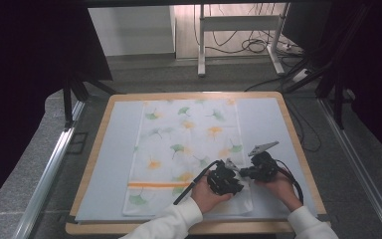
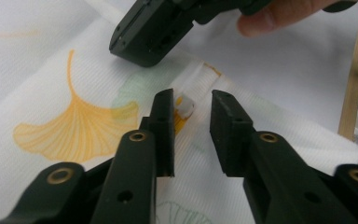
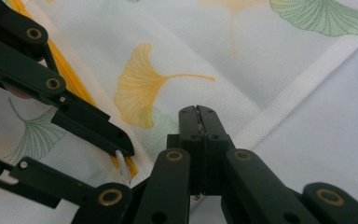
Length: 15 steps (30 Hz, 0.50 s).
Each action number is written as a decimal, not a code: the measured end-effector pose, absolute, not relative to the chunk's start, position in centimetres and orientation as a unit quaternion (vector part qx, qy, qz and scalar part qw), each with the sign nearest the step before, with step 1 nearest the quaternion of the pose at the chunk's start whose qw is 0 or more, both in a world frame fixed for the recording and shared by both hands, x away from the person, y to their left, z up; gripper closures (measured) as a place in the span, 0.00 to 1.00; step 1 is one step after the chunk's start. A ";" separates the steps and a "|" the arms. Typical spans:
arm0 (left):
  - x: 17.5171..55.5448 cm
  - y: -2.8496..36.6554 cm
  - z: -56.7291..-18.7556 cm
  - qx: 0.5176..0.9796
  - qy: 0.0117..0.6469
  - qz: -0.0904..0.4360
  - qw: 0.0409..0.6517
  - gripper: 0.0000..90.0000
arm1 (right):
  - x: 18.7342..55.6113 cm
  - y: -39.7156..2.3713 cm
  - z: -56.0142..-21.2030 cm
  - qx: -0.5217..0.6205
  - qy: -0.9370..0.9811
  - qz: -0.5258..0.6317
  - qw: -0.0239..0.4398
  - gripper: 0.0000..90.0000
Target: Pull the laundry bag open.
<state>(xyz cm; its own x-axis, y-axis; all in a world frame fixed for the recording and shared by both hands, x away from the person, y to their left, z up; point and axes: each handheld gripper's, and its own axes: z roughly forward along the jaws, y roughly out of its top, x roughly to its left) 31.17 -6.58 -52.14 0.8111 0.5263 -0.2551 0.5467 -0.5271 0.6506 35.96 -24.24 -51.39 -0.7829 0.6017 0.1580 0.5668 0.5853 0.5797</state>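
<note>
A white cloth [image 1: 184,144] printed with green and orange ginkgo leaves lies flat on the pale mat [image 1: 114,149]. An orange stripe [image 1: 154,184] crosses its near end. Both grippers are at its near right edge. My left gripper [image 1: 234,173] [image 2: 192,121] is open, low over the cloth [image 2: 65,70]. A small puckered bit of hem with an orange mark [image 2: 182,112] lies between its jaws, and the pads do not press on it. My right gripper [image 1: 242,173] [image 3: 198,114] is shut on the cloth's hem [image 3: 256,126], with a thin white sliver between its pads. Its tip [image 2: 142,46] rests just beyond my left jaws.
The mat covers a wooden table whose right edge [image 1: 298,144] [image 2: 352,93] runs close beside the right hand [image 1: 283,186]. Bare mat [image 3: 326,140] lies to the right of the hem. A metal rail [image 1: 49,174] flanks the table, with cables [image 1: 258,45] on the floor beyond.
</note>
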 end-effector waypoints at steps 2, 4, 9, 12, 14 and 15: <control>31.3 -6.7 -52.1 0.875 0.304 -0.015 0.376 0.76 | 35.9 -24.2 -51.4 0.329 0.890 0.315 0.027 0.99; 31.4 -6.8 -52.0 0.876 0.304 -0.015 0.375 0.80 | 36.0 -24.2 -51.4 0.329 0.890 0.315 0.026 0.99; 31.5 -6.5 -52.2 0.876 0.298 -0.005 0.378 0.91 | 36.0 -24.3 -51.4 0.328 0.890 0.316 0.026 0.99; 31.4 -6.5 -52.2 0.877 0.295 -0.001 0.380 0.94 | 36.0 -24.3 -51.4 0.329 0.890 0.316 0.025 0.99; 31.4 -6.4 -52.1 0.877 0.293 0.002 0.381 0.95 | 36.0 -24.3 -51.4 0.328 0.890 0.316 0.026 0.99; 31.4 -6.4 -52.1 0.877 0.293 0.002 0.382 0.95 | 36.0 -24.3 -51.4 0.329 0.890 0.316 0.026 0.99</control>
